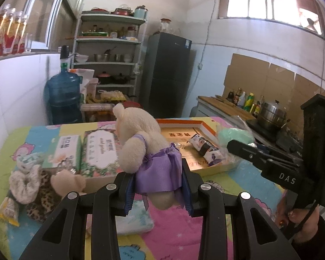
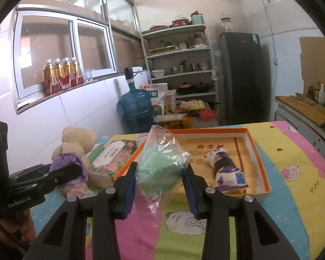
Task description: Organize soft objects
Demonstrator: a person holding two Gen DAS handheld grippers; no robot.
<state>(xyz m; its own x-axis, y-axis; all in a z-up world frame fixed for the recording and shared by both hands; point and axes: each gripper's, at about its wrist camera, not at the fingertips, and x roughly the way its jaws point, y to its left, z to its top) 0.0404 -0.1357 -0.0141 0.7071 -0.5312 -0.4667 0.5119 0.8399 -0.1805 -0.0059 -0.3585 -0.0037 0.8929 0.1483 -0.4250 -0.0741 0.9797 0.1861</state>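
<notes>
1. Firstly, left wrist view: the left gripper (image 1: pixel 157 191) is clamped on a plush cream teddy bear (image 1: pixel 140 143) at its satin purple skirt (image 1: pixel 162 171). The bear's long axis tilts up and far-left, head away from the camera, above the patchwork tablecloth (image 1: pixel 227 195).
2. Right wrist view: the right gripper (image 2: pixel 160 186) pinches a crinkled clear plastic bag (image 2: pixel 162 162) of soft green material, upright, just left of the orange-rimmed box lid (image 2: pixel 262 164), where a printed packet (image 2: pixel 225 171) lies.
</notes>
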